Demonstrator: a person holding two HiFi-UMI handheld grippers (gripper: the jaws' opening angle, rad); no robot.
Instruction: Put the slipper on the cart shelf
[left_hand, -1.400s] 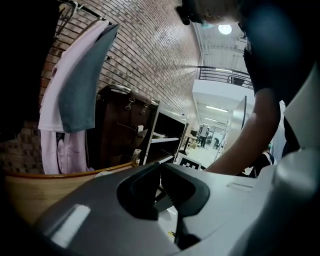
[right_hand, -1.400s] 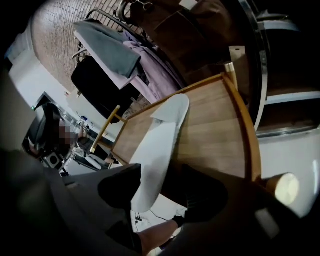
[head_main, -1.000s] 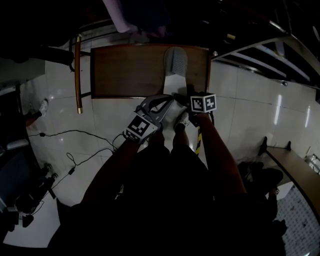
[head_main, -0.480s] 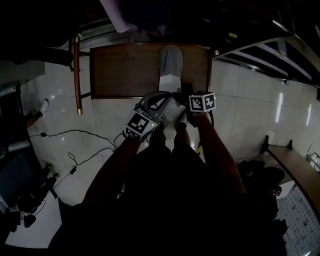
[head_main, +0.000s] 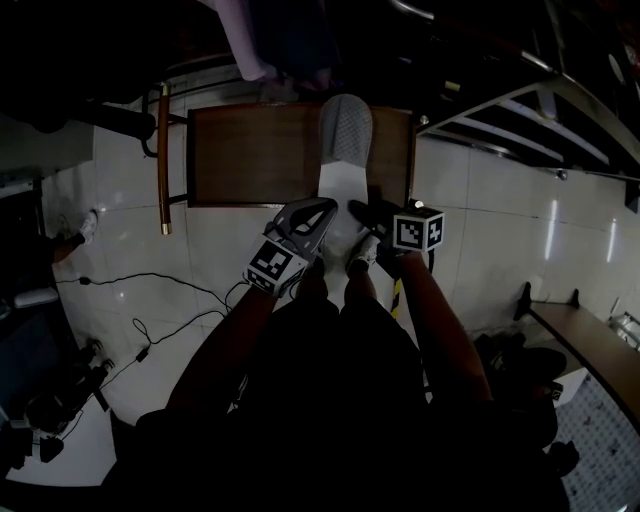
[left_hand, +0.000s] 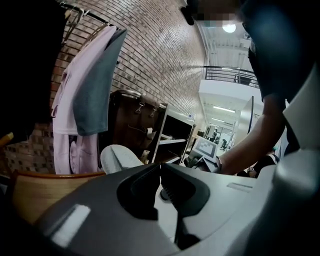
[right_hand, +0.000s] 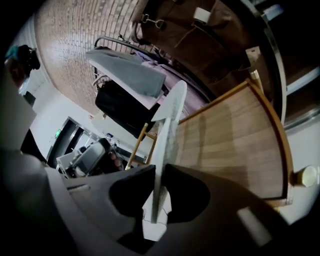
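Right gripper (right_hand: 161, 172) first: its jaws have just been closing, and they're pinched on the heel end of the slipper (right_hand: 167, 125), one pad on each face of the flat sole. So that one's grasping the slipper for sure. In the right gripper view the slipper runs straight away from the jaws, thin edge toward us, out over the wooden cart shelf (right_hand: 235, 140).

From the head view we see the same thing from above. The right gripper (head_main: 360, 212) sits just off the near edge of the cart shelf (head_main: 250, 155), and the slipper (head_main: 345, 150) reaches from there across the right part of the boards, grey toe at the far edge. We can't tell whether the toe touches the wood or hangs over it.

The left gripper (head_main: 312, 210) is just beside the slipper's heel on the left. In the left gripper view its tips (left_hand: 160, 166) meet, clenched with nothing gripped, and the slipper (left_hand: 117, 157) shows just past them over the shelf's rim (left_hand: 40, 192).

Further out: the cart's wooden handle bar (head_main: 162, 160) stands off the shelf's left side, a cable (head_main: 150, 290) snakes over the pale tiled floor (head_main: 500, 220), and pink and grey clothes (left_hand: 90, 90) hang against a brick wall (left_hand: 150, 60).
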